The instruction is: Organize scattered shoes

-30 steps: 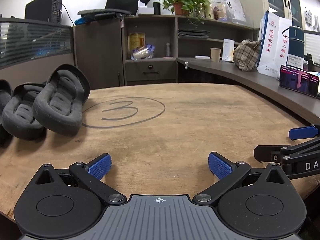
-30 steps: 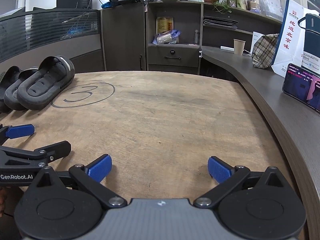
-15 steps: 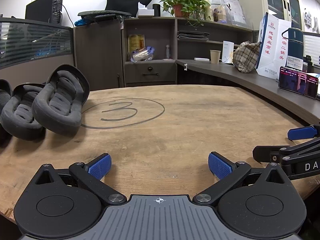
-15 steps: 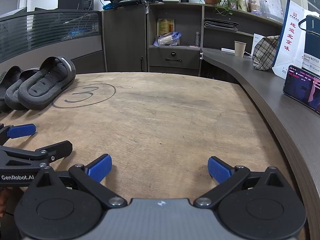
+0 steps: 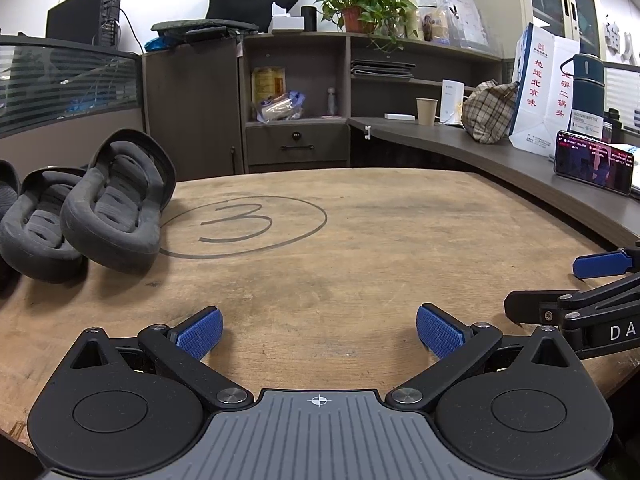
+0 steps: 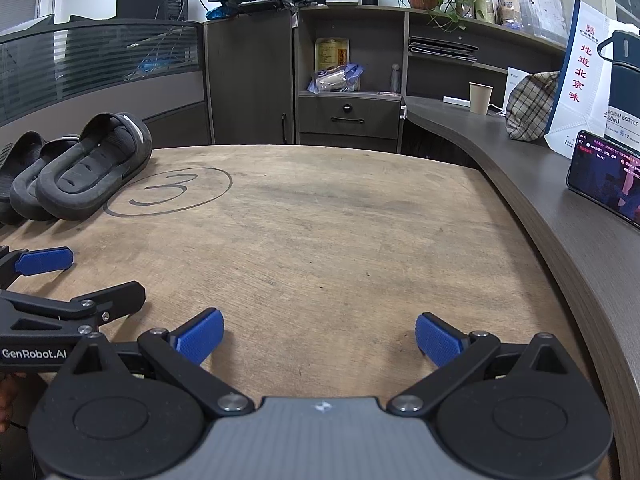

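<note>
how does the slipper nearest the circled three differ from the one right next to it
The nearest slipper is tipped up, leaning on its neighbour; the neighbour lies lower, closer to flat. The nearest touches the circled 3; the neighbour sits further left, partly hidden behind it in the right wrist view. Both are dark grey slides on the wooden table.

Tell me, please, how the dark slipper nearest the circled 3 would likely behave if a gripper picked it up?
The dark slipper looks like thick moulded foam, so probably light and slightly squashy. It already leans on its neighbour, so it may tip when nudged. Its ridged surface suggests decent grip.
</note>
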